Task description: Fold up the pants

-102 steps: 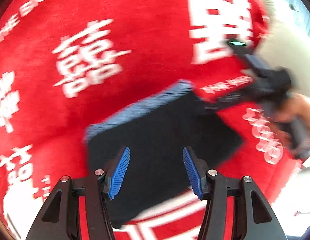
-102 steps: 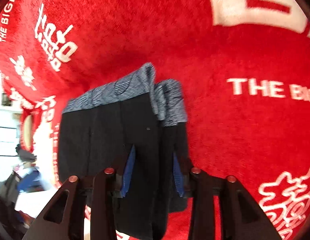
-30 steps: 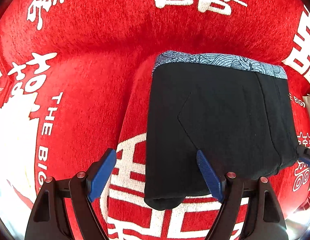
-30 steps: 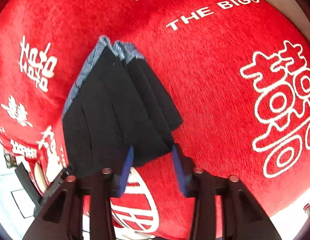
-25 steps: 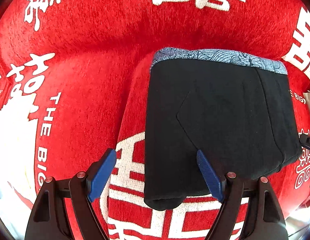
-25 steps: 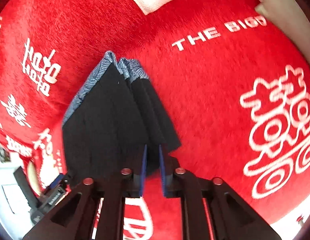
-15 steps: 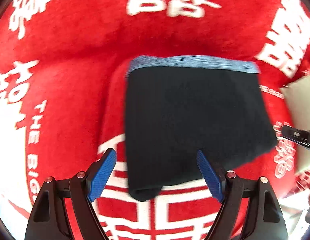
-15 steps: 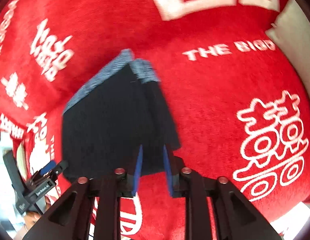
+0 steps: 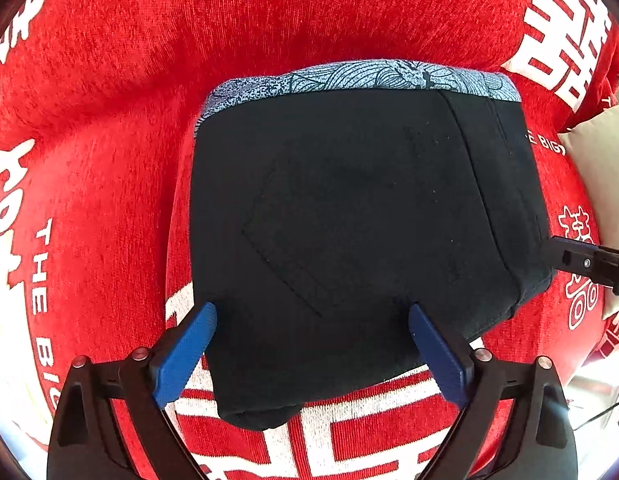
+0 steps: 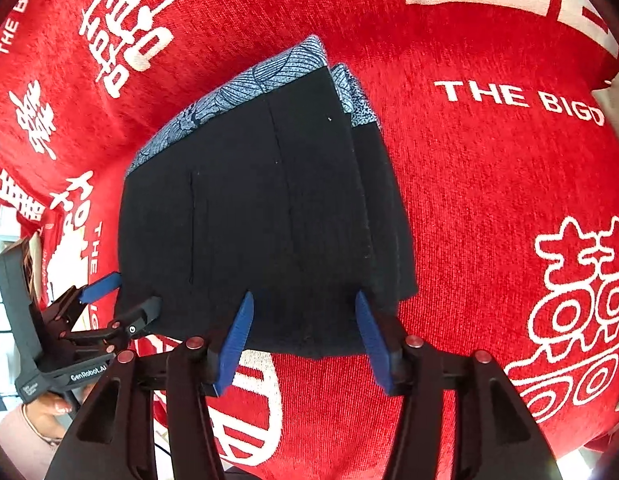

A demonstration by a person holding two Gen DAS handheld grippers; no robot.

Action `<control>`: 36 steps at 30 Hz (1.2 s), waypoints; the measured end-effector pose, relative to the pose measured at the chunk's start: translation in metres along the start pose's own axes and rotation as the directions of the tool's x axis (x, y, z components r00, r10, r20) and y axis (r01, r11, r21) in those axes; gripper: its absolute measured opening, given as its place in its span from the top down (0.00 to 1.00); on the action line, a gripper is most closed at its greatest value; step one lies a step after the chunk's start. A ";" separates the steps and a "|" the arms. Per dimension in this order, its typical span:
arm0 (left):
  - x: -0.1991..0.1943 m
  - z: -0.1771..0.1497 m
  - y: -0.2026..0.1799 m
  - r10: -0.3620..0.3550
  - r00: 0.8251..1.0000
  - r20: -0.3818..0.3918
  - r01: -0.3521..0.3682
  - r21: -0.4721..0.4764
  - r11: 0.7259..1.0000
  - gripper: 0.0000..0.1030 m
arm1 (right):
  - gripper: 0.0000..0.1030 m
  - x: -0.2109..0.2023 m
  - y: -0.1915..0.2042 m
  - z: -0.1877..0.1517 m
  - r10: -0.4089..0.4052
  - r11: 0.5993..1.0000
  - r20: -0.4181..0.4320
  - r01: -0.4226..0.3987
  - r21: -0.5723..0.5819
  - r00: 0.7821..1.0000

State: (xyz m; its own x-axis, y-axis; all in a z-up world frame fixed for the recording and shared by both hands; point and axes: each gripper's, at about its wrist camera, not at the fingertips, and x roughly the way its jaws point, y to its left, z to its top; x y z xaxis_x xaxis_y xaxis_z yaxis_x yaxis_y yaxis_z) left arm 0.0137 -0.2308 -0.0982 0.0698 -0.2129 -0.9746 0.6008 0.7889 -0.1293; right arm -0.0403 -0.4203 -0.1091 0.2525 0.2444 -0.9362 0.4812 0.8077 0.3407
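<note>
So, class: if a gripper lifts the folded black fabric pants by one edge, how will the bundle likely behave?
The folded black fabric pants would probably droop: soft layers show at one side. The stack may unfold, since nothing visibly binds it. On the red plush cloth it would likely drag, not slide.

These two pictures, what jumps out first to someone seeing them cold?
A bright red cloth with big white lettering fills both views. In its middle lies a folded pair of black pants with a blue patterned waistband along the far edge. In front, blue-padded fingers stand spread over the pants' near edge, gripping nothing.
</note>
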 end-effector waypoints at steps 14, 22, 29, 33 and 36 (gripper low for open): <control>-0.017 0.035 0.047 0.023 0.999 0.048 -0.019 -0.085 0.996 0.06 | 0.27 -0.030 -0.070 0.003 0.066 0.985 0.016 -0.068 0.159 0.998; 0.018 0.060 0.075 -0.207 0.978 -0.028 0.202 -0.137 0.970 0.06 | 0.27 -0.016 -0.093 0.033 0.241 0.962 0.003 -0.239 0.131 0.971; 0.054 0.068 0.081 -0.368 0.924 -0.105 0.357 -0.113 0.927 0.06 | 0.27 0.015 -0.102 0.054 0.355 0.933 -0.058 -0.350 0.079 0.933; 0.066 0.074 0.076 -0.435 0.894 -0.107 0.420 -0.136 0.897 0.06 | 0.27 0.030 -0.099 0.065 0.436 0.900 -0.096 -0.433 0.050 0.895; 0.073 0.080 0.063 -0.437 0.893 -0.110 0.422 -0.133 0.897 0.06 | 0.26 0.036 -0.092 0.071 0.441 0.897 -0.121 -0.442 0.019 0.889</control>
State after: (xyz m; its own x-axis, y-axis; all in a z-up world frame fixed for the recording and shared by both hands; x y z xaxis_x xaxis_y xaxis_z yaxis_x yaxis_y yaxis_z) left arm 0.1202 -0.2428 -0.1626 -0.2878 -0.4709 -0.8339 0.4627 0.6940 -0.5516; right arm -0.0161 -0.5244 -0.1680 0.3351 0.6382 -0.6931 0.3358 0.6064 0.7208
